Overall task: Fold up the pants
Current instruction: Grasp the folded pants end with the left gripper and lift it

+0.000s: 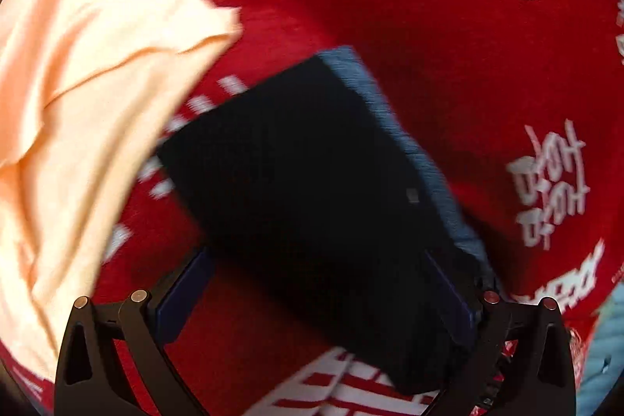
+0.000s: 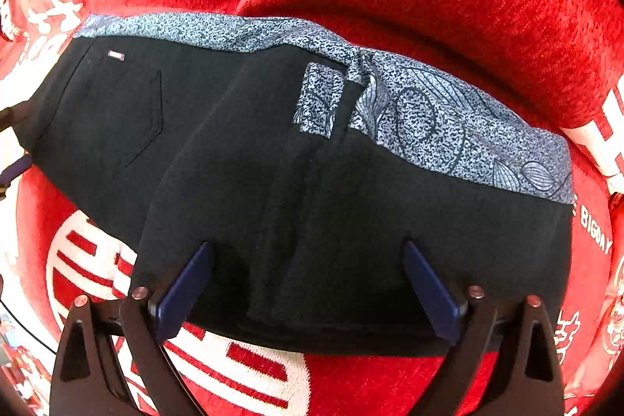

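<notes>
Pants [image 2: 273,158], black with a speckled blue-grey patterned waistband, lie folded on a fuzzy red blanket [image 2: 448,6] with white lettering, filling mid-frame in the right wrist view. Only the left wrist view shows a peach cloth [image 1: 78,104] at upper left. Left gripper [image 1: 316,295] and right gripper [image 2: 308,283] both stand spread wide, holding nothing, fingertips over the dark fabric.
</notes>
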### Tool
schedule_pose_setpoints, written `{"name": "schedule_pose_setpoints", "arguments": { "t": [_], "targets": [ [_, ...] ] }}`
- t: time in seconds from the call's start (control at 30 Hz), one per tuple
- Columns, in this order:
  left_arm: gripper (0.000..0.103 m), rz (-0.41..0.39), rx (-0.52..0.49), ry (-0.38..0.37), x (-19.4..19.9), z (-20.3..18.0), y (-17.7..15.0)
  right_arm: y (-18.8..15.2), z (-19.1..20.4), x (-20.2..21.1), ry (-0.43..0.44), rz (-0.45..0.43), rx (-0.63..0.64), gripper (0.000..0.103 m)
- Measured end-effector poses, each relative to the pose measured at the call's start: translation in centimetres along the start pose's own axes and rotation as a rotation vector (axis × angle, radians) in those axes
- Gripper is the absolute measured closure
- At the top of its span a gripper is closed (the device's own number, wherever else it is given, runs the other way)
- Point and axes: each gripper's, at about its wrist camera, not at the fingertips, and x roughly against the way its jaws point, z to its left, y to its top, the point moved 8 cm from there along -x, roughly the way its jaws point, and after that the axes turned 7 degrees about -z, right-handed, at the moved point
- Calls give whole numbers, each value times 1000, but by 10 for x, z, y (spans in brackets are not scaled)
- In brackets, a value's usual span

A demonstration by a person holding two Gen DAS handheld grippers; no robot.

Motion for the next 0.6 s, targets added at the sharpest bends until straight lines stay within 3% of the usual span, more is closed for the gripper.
{"name": "schedule_pose_setpoints", "arguments": {
  "t": [0.1,0.2,0.23,0.27,0.3,0.33,0.37,0.43,0.53,0.6],
  "targets": [
    [0,10,-19,48,-9,0,2,4,-5,1,8,2,-18,4],
    [0,-1,57,42,-16,9,7,8,-6,2,8,11,-12,4],
    [11,-12,50,72,-16,8,10,12,-6,3,6,15,-7,4],
    [29,-8,16,127,-20,9,13,18,-6,5,-2,19,-2,4],
    [40,-1,-34,197,-21,8,12,23,-7,10,-11,19,0,4],
    [60,5,-95,237,-23,4,12,31,-7,18,-8,11,-7,4],
    [68,2,-123,240,-22,0,12,38,-5,25,9,4,-16,4],
    [71,-26,-216,254,-16,-15,10,57,2,41,69,5,-30,4],
    [71,-119,-486,344,-7,-50,-4,89,23,57,123,10,20,4],
    [73,-150,-603,381,-6,-62,-16,111,46,68,168,17,52,4]
  ]
}}
